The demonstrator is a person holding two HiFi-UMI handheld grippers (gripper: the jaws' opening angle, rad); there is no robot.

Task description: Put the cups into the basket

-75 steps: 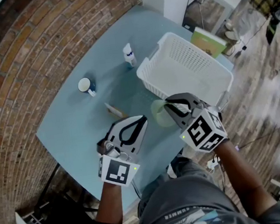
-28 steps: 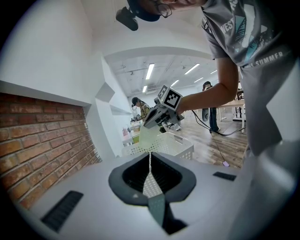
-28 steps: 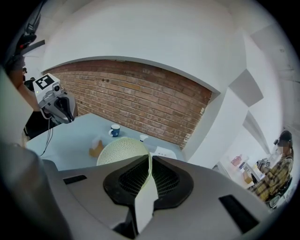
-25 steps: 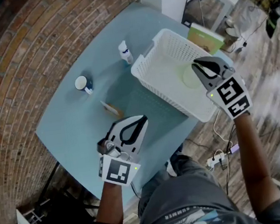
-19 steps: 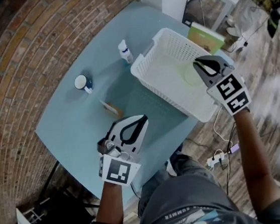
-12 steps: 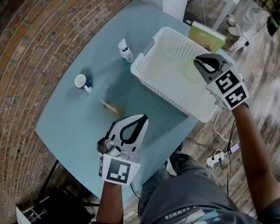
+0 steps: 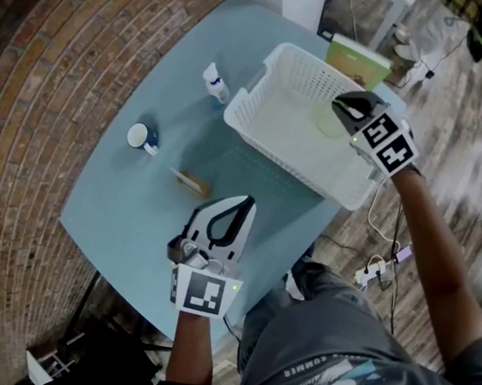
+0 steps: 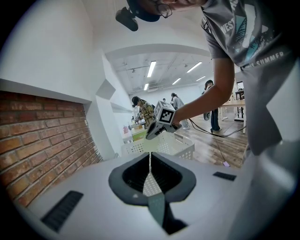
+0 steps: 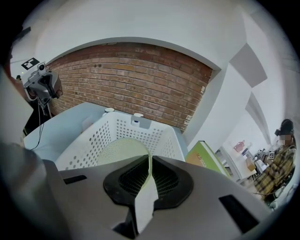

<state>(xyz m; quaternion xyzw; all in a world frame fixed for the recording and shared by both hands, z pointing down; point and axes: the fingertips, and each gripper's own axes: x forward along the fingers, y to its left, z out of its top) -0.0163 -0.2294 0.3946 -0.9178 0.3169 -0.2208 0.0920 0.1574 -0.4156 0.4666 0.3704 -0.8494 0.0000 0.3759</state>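
Note:
A pale green cup (image 7: 327, 121) hangs inside the white perforated basket (image 7: 275, 103) on the table's right side. My right gripper (image 7: 344, 110) is shut on the cup's rim. In the right gripper view the cup (image 9: 121, 149) sits just ahead of the right gripper (image 9: 150, 161), above the basket's floor (image 9: 101, 136). A white mug with a blue outside (image 7: 141, 138) stands on the table at the far left. My left gripper (image 7: 224, 224) rests shut near the table's front edge, nothing between its jaws. In the left gripper view, the left gripper (image 8: 150, 157) points toward the basket (image 8: 180, 146).
A small white bottle (image 7: 215, 82) stands just left of the basket's far corner. A small tan object (image 7: 193, 183) lies mid-table. A green book (image 7: 357, 58) leans beyond the basket. A brick wall (image 7: 52, 71) borders the light blue table (image 7: 122, 219); wooden floor lies to the right.
My right gripper carried the green cup from the table in front of the basket up and over into the basket, then edged slightly farther. The left gripper stayed still.

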